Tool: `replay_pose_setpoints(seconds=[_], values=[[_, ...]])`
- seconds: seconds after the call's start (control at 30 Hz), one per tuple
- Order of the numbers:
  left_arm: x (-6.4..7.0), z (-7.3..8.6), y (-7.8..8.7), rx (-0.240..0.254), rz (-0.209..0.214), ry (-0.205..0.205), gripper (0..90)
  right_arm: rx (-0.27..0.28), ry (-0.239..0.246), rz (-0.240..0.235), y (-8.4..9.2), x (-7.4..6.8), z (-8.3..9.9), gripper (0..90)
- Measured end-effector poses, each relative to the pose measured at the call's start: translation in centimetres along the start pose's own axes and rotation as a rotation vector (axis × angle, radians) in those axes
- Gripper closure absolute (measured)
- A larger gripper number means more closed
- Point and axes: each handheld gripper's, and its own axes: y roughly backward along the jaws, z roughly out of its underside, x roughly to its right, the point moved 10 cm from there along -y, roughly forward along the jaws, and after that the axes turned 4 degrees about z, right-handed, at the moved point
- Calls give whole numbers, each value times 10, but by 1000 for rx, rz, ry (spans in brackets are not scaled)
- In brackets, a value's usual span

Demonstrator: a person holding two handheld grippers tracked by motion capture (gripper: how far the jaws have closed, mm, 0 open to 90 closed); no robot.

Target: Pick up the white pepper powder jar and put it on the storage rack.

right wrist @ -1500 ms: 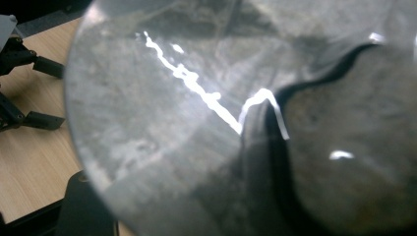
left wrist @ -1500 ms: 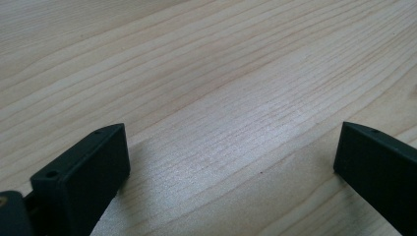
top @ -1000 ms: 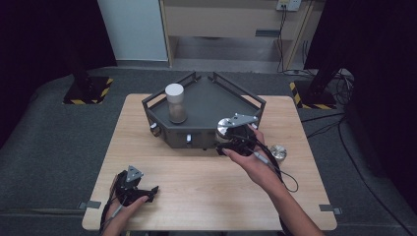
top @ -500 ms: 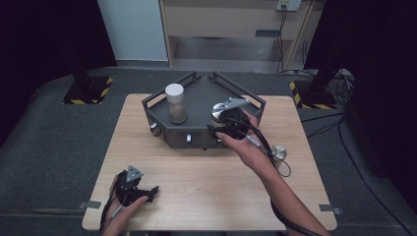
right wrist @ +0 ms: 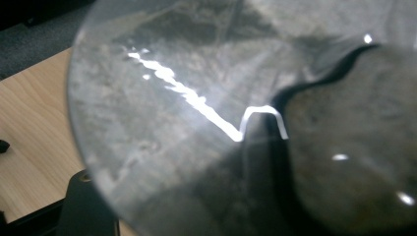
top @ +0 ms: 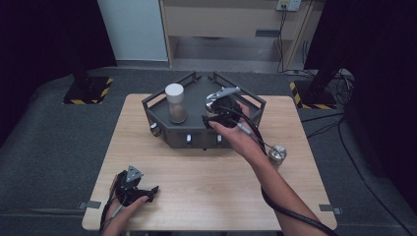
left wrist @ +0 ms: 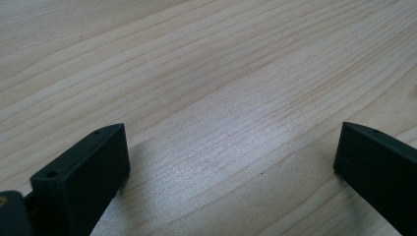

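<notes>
One jar (right wrist: 206, 113) is clamped in the right hand-held gripper (top: 219, 115) over the dark tray (top: 162, 129). It should be lowered upright beside the white-lidded jar (top: 175, 103). The left hand-held gripper (top: 133, 189) rests with jaws apart on the worktop (top: 206, 182).

A light wood table (top: 196, 196) stands on a grey carpet (top: 44, 162). Behind it are a pale blue panel (top: 133, 29) and a wood shelf (top: 221, 19). Black curtains (top: 44, 34) hang at both sides. Yellow-and-black tape (top: 87, 101) marks the dark stands.
</notes>
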Motion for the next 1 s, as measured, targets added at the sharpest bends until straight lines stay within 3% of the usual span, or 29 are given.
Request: replay_pose_setpoints(seconds=[0.3, 0.47, 1.0], values=[[0, 0, 0, 1, 0, 0, 0, 10, -20, 5, -11, 7, -14, 308], [0, 0, 0, 1, -1, 0, 0, 11, -32, 33, -19, 11, -19, 308], [0, 0, 0, 2, -2, 1, 0, -35, -40, 42, -49, 16, -27, 308]])
